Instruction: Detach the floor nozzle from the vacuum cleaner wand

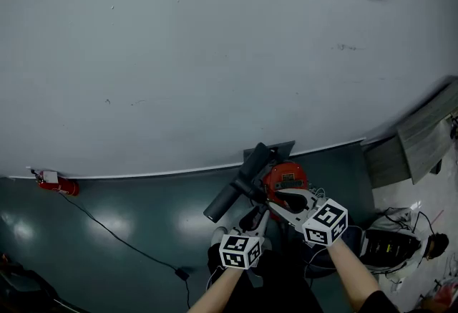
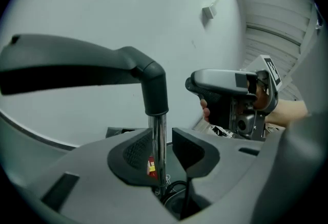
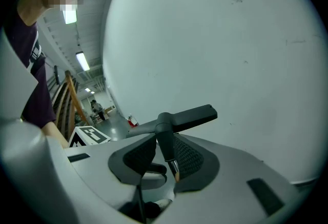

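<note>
Pale wall (image 2: 102, 7), left claw (image 2: 164, 140) part-open around wand (image 2: 157, 124), right claw (image 3: 165, 150) likewise.

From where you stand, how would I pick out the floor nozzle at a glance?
Follow the big pale wall down to the dark green floor, where the red vacuum cleaner is. Left of its round red body, the floor nozzle is the long dark grey bar crossing the tip of the shiny metal wand like a T.
</note>
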Demonstrator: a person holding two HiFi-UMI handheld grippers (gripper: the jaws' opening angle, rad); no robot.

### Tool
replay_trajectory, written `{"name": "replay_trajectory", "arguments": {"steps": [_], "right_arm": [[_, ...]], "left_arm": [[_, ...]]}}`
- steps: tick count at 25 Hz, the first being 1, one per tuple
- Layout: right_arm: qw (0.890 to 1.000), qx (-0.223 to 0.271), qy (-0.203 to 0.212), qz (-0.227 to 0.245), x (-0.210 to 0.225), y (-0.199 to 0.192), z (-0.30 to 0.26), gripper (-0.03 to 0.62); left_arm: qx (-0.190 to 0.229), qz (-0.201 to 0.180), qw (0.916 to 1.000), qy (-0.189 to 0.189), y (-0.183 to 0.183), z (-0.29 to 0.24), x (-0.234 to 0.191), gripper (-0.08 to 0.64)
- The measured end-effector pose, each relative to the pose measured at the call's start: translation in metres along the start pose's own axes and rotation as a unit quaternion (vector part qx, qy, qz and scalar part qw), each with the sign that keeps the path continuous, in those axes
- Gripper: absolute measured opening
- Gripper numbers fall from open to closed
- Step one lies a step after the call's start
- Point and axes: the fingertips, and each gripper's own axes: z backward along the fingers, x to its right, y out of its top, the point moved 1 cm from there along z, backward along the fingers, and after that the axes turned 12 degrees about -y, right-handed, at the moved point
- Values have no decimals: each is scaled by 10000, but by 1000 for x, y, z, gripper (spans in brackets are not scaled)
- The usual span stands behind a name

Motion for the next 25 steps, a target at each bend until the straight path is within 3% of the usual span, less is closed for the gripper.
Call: {"name": "replay_trajectory", "arguments": {"steps": [7,12,17,25], "right_arm": [[9959,-394,614,534,-4,-7,-35,164],[9870,-763,966,1031,-10,-14,-61,192],[9795,-980,1292,1194,-15,-22,-72,196],[9708,-832,1415,1752,-16,-24,-76,190]], "left_arm": [[220,61,9996,-158,-18,-28,-13,187],[446,-84,9985,-295,-18,-44,-19,190],[746,-217,9960,-445,-10,-50,-21,189],[950,-244,9938,-530,-6,-54,-21,153]]}}
